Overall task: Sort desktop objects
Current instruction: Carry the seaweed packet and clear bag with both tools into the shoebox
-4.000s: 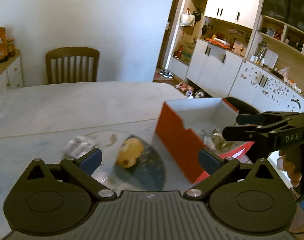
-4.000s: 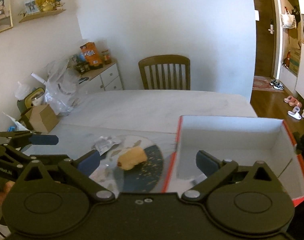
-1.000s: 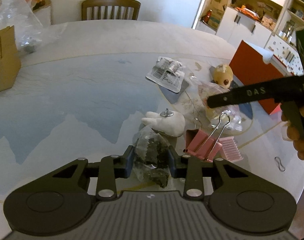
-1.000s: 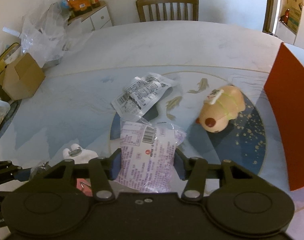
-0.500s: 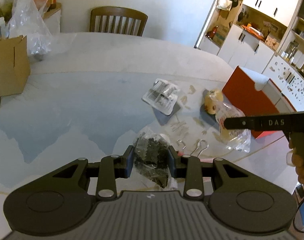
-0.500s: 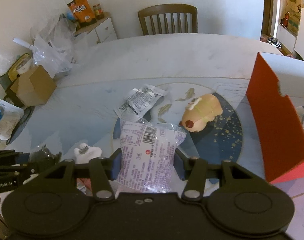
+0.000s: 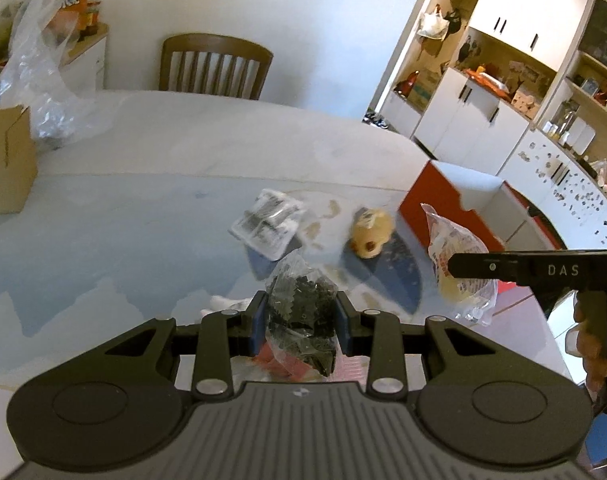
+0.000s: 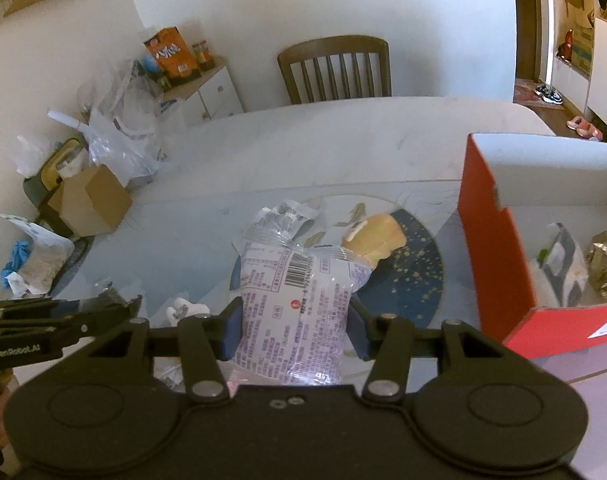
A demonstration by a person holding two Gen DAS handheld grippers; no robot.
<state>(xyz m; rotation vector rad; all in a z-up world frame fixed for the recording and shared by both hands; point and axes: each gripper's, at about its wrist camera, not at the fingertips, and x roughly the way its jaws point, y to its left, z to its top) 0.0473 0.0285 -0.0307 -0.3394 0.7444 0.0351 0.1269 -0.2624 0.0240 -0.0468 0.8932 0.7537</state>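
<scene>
L gripper [image 7: 301,322] jaws clamped on dark-bits bag [image 7: 301,312], R gripper [image 8: 295,332] jaws gripping purple snack pack [image 8: 297,316], red box [image 8: 499,256] to right

A brown wooden slat-back chair [image 7: 216,67] stands at the table's twelve o'clock edge. White cupboards with open shelves [image 7: 499,92] fill the two o'clock side.

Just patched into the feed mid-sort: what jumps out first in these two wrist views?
Both tongs are loaded: the left tongs are clamped on a clear bag of dark bits, and the right tongs on a purple printed snack packet, both held up off the table. To the right stands the open red box with packets already inside, and a tan plush toy lies on the table's dark blue patch beside it.
</scene>
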